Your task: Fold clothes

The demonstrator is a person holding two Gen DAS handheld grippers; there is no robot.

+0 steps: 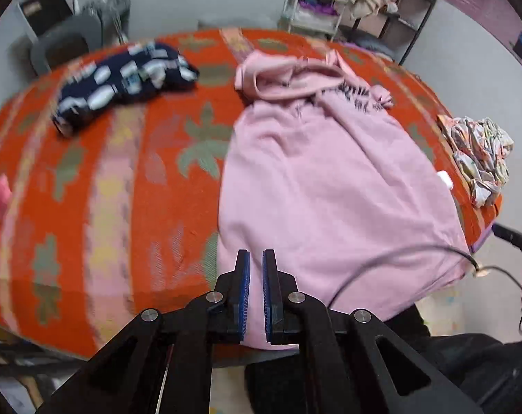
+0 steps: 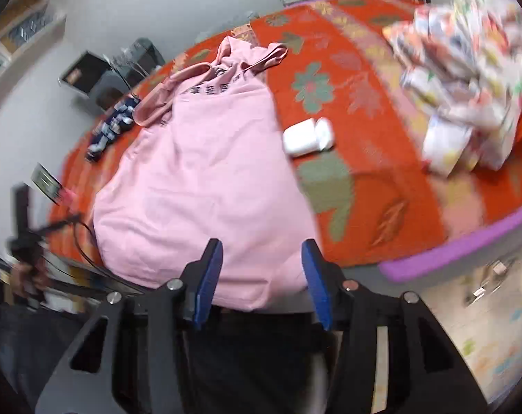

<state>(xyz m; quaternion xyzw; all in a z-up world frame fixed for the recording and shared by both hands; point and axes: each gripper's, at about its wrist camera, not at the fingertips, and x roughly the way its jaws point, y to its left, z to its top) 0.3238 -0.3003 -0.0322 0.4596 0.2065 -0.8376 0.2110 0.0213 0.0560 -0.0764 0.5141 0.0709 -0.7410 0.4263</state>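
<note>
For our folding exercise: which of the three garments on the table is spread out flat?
The pink hoodie. The navy patterned garment and the floral one lie bunched up.

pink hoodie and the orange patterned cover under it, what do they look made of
Pink hoodie: probably soft matte cotton-type fleece, judging by its thick rounded folds and lack of shine. Orange patterned cover: apparently coarse woven fabric; its leaf and stripe motifs look woven in, though blur leaves this uncertain.

Three garments lie on the surface (image 1: 122,186): one pink hoodie (image 1: 323,186), one dark blue patterned garment (image 1: 122,82) and one crumpled white floral garment (image 1: 481,158). One small white case (image 2: 307,137) sits beside the hoodie. Two tongs show: left tongs (image 1: 256,258), right tongs (image 2: 262,246).
</note>
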